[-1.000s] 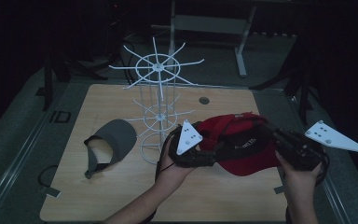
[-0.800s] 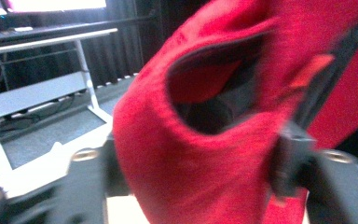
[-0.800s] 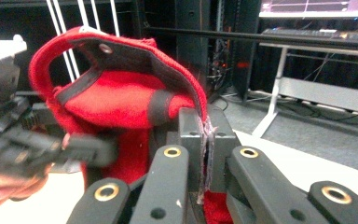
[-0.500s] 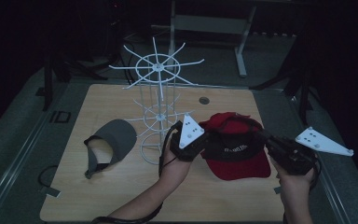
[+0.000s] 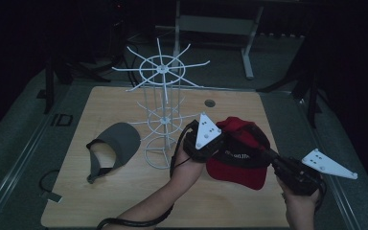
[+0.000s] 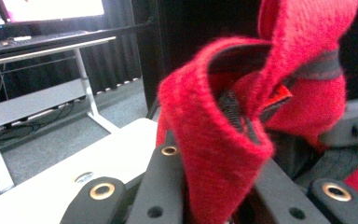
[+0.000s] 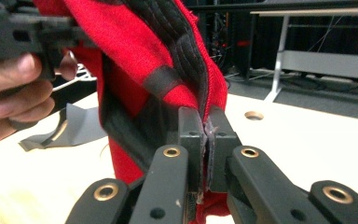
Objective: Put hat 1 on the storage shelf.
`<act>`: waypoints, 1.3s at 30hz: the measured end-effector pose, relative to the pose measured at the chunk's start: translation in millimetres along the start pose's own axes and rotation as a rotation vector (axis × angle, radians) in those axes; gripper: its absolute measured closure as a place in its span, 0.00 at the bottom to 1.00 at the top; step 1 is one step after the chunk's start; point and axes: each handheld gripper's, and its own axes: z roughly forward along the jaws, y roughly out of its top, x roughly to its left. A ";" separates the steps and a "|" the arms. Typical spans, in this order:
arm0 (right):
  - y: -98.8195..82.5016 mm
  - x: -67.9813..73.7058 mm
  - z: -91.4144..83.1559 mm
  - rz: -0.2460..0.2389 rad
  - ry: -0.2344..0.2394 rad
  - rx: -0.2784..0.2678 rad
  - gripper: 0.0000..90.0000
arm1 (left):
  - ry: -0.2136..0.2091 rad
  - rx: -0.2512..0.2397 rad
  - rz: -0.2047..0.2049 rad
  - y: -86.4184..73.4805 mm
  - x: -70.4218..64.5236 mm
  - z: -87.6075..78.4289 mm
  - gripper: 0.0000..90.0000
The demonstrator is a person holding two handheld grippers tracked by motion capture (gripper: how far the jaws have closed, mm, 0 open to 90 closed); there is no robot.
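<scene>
Red cap [image 5: 239, 158] was held up over the right half of the tabletop [image 5: 124, 201], between both grippers. Left gripper [image 5: 215, 143] pinched a fold of the cap's fabric at its left side; in its own view the red cloth sat between the jaws. Right gripper [image 5: 256, 143] was pressed together on the cap's edge. Grey visor [image 5: 117, 143] lay on the tabletop left of the white wire rack [image 5: 160, 120].

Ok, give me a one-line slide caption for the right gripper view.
Right gripper pinching the red cap's rim above the wooden table.
</scene>
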 end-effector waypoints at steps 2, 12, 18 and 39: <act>-3.3 2.3 -1.8 0.006 0.004 0.004 0.97 | -0.004 0.000 0.006 0.9 -1.7 0.2 0.98; -4.0 10.8 -14.7 -0.017 0.045 0.006 0.79 | -0.023 -0.047 0.022 12.9 -7.1 -4.0 0.98; -5.8 16.5 -23.8 -0.040 0.081 0.021 0.66 | -0.031 -0.054 0.013 13.4 -4.5 -5.0 0.98; 35.5 7.5 -27.7 -0.155 0.187 -0.008 0.60 | -0.359 -0.079 0.100 0.8 3.0 -20.2 0.98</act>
